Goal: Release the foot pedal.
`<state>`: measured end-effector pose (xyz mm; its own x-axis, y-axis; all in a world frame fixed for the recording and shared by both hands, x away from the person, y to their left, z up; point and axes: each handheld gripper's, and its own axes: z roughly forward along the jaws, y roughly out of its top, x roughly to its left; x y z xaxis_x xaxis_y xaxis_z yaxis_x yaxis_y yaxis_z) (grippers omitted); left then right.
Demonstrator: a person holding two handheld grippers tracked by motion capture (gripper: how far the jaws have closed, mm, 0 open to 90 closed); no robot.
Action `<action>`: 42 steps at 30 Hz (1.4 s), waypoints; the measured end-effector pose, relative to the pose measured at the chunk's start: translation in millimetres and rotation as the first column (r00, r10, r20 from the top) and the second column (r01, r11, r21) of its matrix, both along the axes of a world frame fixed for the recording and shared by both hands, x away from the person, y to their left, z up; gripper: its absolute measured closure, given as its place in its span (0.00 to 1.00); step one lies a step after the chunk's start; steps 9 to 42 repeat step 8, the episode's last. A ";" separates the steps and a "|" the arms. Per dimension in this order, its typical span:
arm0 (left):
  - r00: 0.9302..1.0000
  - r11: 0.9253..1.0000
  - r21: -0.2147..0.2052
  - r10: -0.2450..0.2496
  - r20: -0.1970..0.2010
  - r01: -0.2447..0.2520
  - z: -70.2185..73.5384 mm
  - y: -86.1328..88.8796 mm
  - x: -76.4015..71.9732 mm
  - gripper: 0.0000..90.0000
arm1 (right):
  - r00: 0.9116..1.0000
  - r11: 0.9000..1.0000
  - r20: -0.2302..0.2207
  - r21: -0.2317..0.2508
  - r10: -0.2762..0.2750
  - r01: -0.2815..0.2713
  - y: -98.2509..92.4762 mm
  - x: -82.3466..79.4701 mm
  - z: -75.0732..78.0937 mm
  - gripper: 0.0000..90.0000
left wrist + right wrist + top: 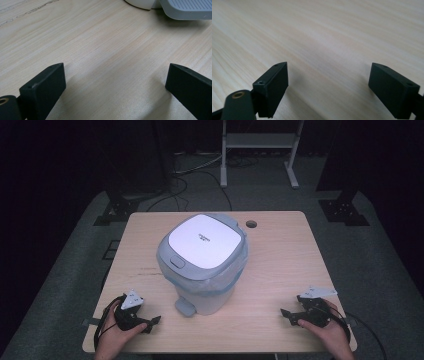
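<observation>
We see the pedal bin (202, 262) standing mid-table (280, 250), lid down, liner draped over its rim. Our left gripper (150, 324) and right gripper (289, 315) rest near the front edge, well apart from it, both jaws wide, gripping nothing.

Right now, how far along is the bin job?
Done: a bag lines the bin, its edge showing under the shut lid. In hand: nothing; the left tool and right tool are open, low at the table. Left: any contact with the bin or its pedal.
</observation>
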<state>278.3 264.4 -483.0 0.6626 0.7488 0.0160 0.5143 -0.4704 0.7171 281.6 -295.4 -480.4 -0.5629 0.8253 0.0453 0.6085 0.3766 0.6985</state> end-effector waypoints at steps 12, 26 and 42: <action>1.000 1.000 0.000 -0.004 0.001 0.004 -0.1 -0.4 0.0 0.01 | 1.000 0.999 0.016 -0.030 0.022 -0.021 4.0 -0.6 -2.3 0.14; 1.000 1.000 0.000 -0.004 0.001 0.004 -0.1 -0.4 0.0 0.01 | 1.000 0.999 0.016 -0.030 0.022 -0.021 4.0 -0.6 -2.3 0.14; 1.000 1.000 0.000 -0.004 0.001 0.004 -0.1 -0.4 0.0 0.01 | 1.000 0.999 0.016 -0.030 0.022 -0.021 4.0 -0.6 -2.3 0.14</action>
